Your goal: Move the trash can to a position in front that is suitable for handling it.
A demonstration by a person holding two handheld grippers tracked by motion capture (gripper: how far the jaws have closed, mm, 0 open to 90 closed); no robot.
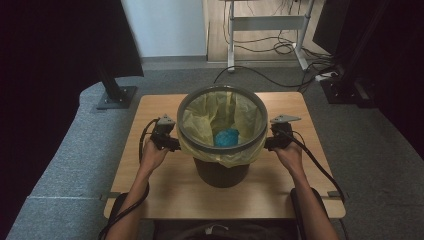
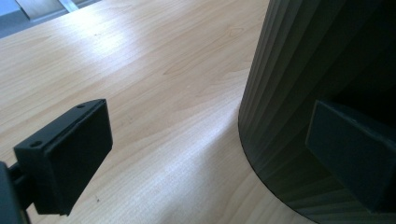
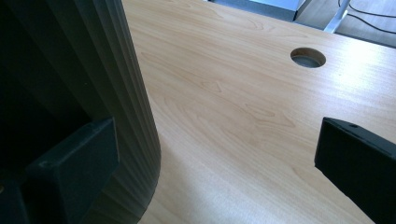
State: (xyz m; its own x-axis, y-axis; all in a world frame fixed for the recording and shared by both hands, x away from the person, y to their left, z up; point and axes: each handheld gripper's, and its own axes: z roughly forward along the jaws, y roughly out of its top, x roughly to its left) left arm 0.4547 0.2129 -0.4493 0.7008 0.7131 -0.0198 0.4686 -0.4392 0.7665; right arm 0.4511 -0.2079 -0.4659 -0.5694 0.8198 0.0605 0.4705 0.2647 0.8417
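Left hand-held gripper (image 1: 172, 142) and right hand-held gripper (image 1: 269, 142), both spread wide, flanking the bin (image 1: 221, 172) (upright).

Premises present as a lab or test bay within an office-type room. Evidence: a small wooden table (image 1: 150, 175) with a round cable port (image 3: 307, 57) beyond and between the right gripper's jaws; grey carpet (image 1: 65, 150); black drapes (image 1: 45, 60) screening both sides; a stand base plate (image 1: 116, 97) on the floor (bearing a dark post). Beyond the table, the legs of a metal-framed desk (image 1: 267, 22) with loose cables (image 1: 280, 47) trailing across the wood flooring beneath it.
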